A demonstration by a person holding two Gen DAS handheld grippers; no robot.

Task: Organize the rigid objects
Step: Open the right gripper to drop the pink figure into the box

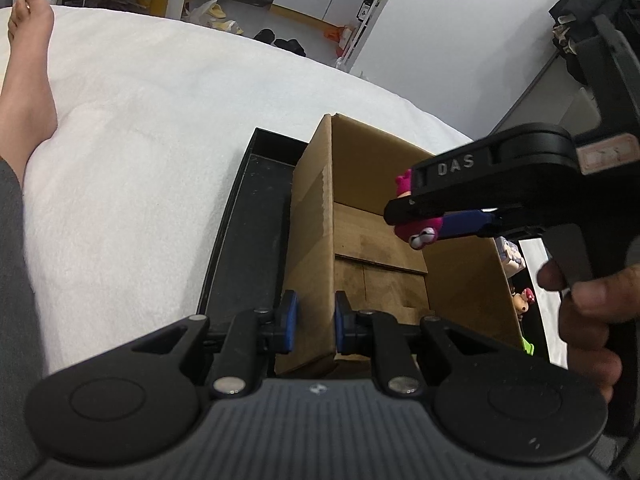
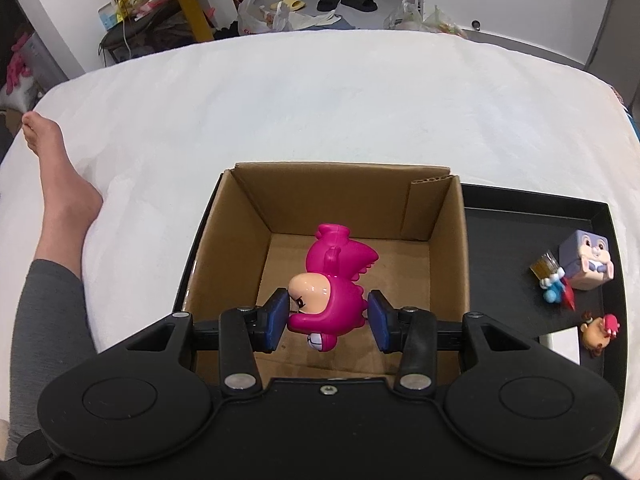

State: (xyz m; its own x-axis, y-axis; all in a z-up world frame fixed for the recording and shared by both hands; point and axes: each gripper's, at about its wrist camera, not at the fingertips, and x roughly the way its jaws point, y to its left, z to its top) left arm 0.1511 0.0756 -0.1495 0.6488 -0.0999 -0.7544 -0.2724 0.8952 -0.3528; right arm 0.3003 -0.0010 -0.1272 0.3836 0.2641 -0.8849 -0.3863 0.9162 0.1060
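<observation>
Step in hand: transfer of pink toy [image 2: 334,280] into box [image 2: 444,240]. Right gripper [image 2: 328,318] clamped on toy, one blue pad at each flank, toy hung upside down over the open box and clear of its floor. Left gripper [image 1: 316,324] closed onto the near left box wall, pads [image 1: 289,322] astride the cardboard edge, steadying the box; actual pad contact hard to confirm through the lens distortion, though likely. Box seated at left end of black tray [image 2: 600,216] on the white bed [image 2: 320,100]. Remaining on tray, right of box: bunny cube [image 2: 590,258], blue figure [image 2: 554,286], brown figure [image 2: 598,330]. Next move, as judged: lower toy nearer box floor, spread right jaws to release, withdraw upward clear of walls. Left grip on wall to be kept meanwhile, to prevent box shift. Then reach right for next tray item.
</observation>
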